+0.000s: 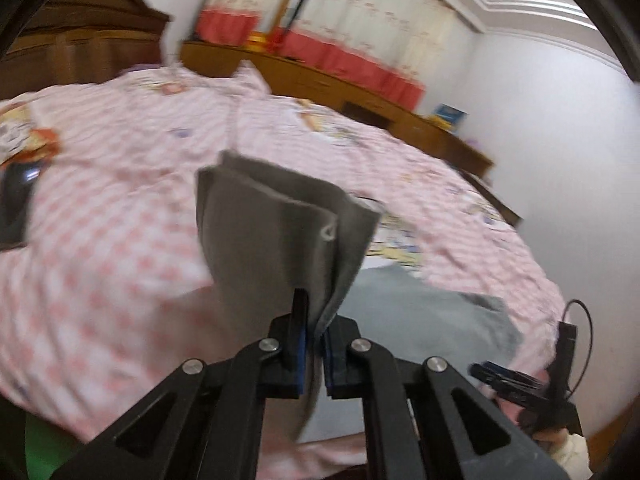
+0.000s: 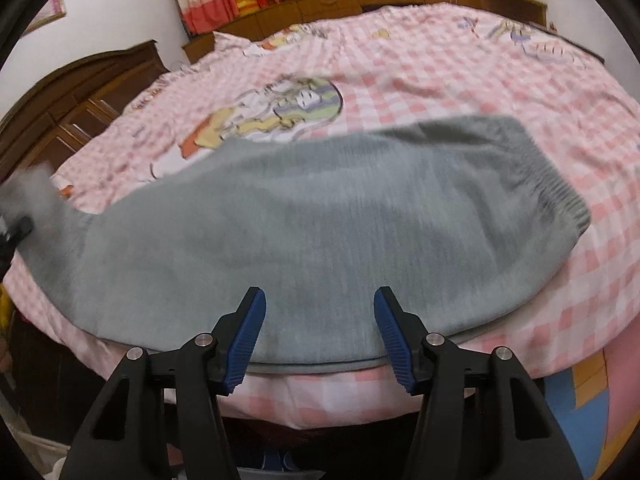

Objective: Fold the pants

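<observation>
A: Count, garments?
B: One pair of grey pants; laid sideways across the checked bedspread, ribbed band to the right in the right wrist view; near edge runs along the bed's front.

A: Grippers?
B: Two. Left gripper clamped tight on a pants end; cloth stands up from between the pads in about two folded layers, clear of the bedspread. Right gripper has its jaws apart, nothing between them; both blue pads over the near edge of the pants; contact with cloth not discernible.

A: Anything else countable?
B: One dark flat object on the bedspread at far left of the left wrist view, type unclear; one wooden headboard; red-hemmed curtains behind, blurred.
</observation>
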Demonstrator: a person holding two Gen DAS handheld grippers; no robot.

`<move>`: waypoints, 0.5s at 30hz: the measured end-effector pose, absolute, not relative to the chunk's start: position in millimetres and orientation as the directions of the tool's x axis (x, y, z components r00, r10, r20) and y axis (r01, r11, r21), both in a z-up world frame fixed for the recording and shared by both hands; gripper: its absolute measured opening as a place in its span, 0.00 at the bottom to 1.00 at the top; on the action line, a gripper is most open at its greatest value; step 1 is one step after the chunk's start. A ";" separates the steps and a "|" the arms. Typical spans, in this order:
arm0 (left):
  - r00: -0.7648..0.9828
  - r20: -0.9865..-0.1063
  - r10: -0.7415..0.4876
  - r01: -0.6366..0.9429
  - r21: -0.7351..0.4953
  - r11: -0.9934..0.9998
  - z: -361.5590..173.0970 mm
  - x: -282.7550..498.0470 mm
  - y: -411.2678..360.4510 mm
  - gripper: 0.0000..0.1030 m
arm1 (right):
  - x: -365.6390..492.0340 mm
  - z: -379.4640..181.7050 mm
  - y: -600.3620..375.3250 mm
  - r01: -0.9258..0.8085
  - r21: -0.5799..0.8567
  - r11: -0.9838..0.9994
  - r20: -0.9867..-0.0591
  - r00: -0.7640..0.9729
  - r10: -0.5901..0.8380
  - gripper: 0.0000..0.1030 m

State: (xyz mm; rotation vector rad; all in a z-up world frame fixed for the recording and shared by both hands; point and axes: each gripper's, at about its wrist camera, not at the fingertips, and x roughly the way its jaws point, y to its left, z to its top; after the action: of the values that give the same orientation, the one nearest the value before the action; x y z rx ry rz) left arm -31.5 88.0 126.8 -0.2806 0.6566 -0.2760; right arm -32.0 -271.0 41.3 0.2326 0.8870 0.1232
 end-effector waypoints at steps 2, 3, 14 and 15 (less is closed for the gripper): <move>0.739 -0.564 -0.368 0.208 -0.329 0.921 128.5 -23.4 64.1 0.06 | -34.9 45.0 -269.8 -0.024 0.254 0.967 -0.744 0.634 0.211 0.57; 0.722 -0.572 -0.389 0.232 -0.329 0.915 126.5 -18.3 50.0 0.06 | -36.0 45.2 -269.3 -0.026 0.254 0.967 -0.743 0.635 0.212 0.57; 0.520 -0.732 -0.441 0.284 -0.340 0.897 49.4 15.4 -54.2 0.06 | -39.8 29.2 -281.8 0.004 0.278 0.961 -0.768 0.601 0.220 0.57; 0.519 -0.737 -0.434 0.284 -0.330 0.900 47.0 15.8 -55.5 0.06 | -39.3 27.8 -283.3 0.008 0.285 0.959 -0.769 0.599 0.224 0.57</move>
State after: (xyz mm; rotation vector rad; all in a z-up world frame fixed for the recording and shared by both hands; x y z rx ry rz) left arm 15.8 -55.5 47.0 -0.1759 0.9309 -0.4335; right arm -39.3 -283.3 27.8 0.2714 0.9231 0.1268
